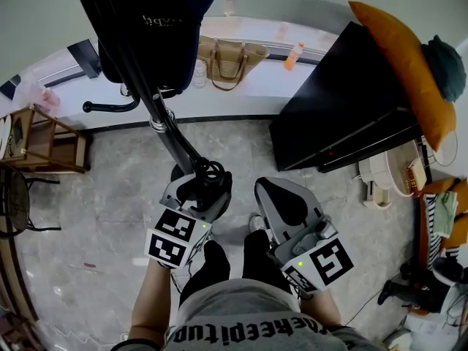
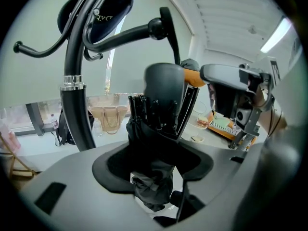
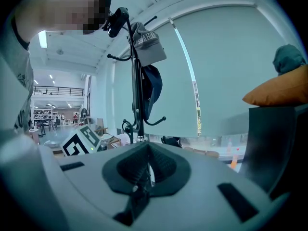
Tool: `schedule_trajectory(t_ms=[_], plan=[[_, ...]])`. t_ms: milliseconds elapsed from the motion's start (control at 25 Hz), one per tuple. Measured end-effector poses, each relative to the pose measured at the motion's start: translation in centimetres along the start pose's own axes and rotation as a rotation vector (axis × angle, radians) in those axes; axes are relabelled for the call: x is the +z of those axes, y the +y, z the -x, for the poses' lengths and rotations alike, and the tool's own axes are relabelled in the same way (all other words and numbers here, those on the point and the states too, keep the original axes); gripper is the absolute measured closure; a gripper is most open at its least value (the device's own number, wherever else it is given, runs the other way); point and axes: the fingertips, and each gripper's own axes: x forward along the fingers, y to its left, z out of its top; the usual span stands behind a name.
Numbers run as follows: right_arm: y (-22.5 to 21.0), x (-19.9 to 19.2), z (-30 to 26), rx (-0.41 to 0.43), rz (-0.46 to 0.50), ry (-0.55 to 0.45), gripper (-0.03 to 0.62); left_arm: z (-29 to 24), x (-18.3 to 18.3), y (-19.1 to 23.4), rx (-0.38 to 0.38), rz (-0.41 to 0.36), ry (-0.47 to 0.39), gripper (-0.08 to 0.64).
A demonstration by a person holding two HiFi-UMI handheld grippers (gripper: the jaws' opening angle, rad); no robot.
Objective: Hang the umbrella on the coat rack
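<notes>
A black folded umbrella [image 1: 207,175] is clamped in my left gripper [image 1: 197,192], low beside the coat rack pole [image 1: 164,126]. In the left gripper view the umbrella [image 2: 153,143] fills the gap between the jaws, ribs pointing up, and the black pole [image 2: 74,95] with its curved hooks [image 2: 144,30] rises at the left. My right gripper [image 1: 281,196] hangs next to it on the right, shut with nothing between its jaws. From the right gripper [image 3: 144,170] view, the coat rack [image 3: 137,90] stands ahead with caps [image 3: 147,42] on its upper hooks.
A dark bag [image 1: 146,20] hangs at the rack's top. A black cabinet [image 1: 344,101] with an orange cushion [image 1: 398,64] stands to the right. A straw bag [image 1: 230,61] and an orange bottle [image 1: 292,55] sit on the window ledge. A wooden stand [image 1: 36,141] is at left.
</notes>
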Motion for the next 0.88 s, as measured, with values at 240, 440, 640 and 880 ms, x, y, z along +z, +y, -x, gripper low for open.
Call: schedule_trajectory(t_ms=[240, 440, 640, 880], plan=[[0.0, -0.1, -0.1, 0.001, -0.003, 0.002, 0.580, -0.1, 0.0, 0.3, -0.005, 0.001, -0.001, 0.314], [0.4, 0.3, -0.7, 0.023, 0.013, -0.001, 0.580, 0.1, 0.3, 0.3, -0.008, 0.004, -0.008, 0.314], [1.6, 1.2, -2.2, 0.060, 0.046, -0.009, 0.580, 0.1, 0.1, 0.2, -0.015, -0.002, -0.002, 0.314], [3.3, 2.2, -4.4, 0.110, 0.069, -0.012, 0.578, 0.1, 0.1, 0.2, -0.022, -0.011, 0.004, 0.314]])
